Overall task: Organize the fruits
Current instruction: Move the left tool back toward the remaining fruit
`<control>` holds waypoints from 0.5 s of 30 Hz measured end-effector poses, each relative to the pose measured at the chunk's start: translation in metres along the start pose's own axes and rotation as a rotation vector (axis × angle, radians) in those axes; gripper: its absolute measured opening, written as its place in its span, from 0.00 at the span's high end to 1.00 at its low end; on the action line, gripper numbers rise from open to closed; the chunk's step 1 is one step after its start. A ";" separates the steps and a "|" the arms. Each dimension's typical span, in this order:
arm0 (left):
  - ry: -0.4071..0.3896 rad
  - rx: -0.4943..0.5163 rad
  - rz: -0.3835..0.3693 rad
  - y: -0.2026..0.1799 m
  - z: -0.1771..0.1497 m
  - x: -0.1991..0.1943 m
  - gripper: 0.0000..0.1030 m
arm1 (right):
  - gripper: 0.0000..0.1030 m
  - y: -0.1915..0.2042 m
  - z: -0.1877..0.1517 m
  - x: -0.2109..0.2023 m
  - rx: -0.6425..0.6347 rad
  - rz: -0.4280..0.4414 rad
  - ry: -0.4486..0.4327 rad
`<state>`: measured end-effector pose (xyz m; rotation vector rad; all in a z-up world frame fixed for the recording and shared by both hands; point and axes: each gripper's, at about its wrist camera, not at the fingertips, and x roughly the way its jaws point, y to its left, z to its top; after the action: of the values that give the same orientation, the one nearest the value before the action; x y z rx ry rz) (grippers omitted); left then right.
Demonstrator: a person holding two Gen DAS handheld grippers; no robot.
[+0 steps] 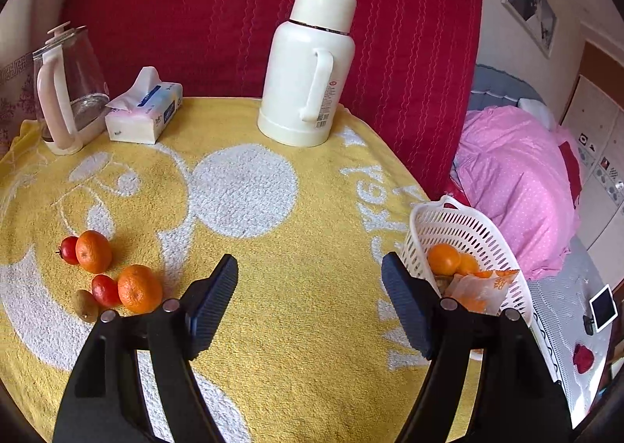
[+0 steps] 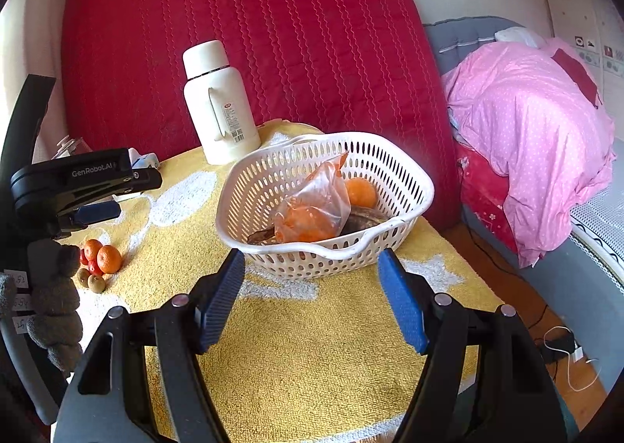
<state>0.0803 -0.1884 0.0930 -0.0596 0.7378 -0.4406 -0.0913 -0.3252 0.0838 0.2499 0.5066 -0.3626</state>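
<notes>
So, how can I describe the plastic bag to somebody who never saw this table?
Find the white perforated basket at the edge of the yellow towel. Inside it, beside a loose orange, lies the crumpled plastic bag: the only see-through thing there, with orange fruit inside.

Surface under yellow-and-white terry towel (image 1: 296, 318) carries: white perforated plastic basket (image 2: 405, 185), white handled thermos (image 1: 304, 84), tissue pack (image 1: 144, 115), glass kettle (image 1: 66, 91), loose oranges (image 1: 138, 289), small red fruits (image 1: 105, 290), brown kiwis (image 2: 95, 282).

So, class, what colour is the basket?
White basket, clearest in the right wrist view.
</notes>
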 end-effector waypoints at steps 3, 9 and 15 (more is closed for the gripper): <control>-0.008 -0.005 0.039 0.015 -0.001 -0.003 0.26 | 0.29 0.003 0.001 0.001 -0.013 0.001 0.011; -0.020 -0.034 0.103 0.050 -0.004 -0.009 0.26 | 0.29 0.008 0.002 -0.002 -0.018 0.018 0.038; -0.022 -0.105 0.158 0.093 -0.008 -0.017 0.26 | 0.29 0.019 -0.001 0.000 -0.007 0.051 0.083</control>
<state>0.0985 -0.0960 0.0788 -0.1040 0.7377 -0.2497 -0.0844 -0.3074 0.0857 0.2715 0.5815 -0.3020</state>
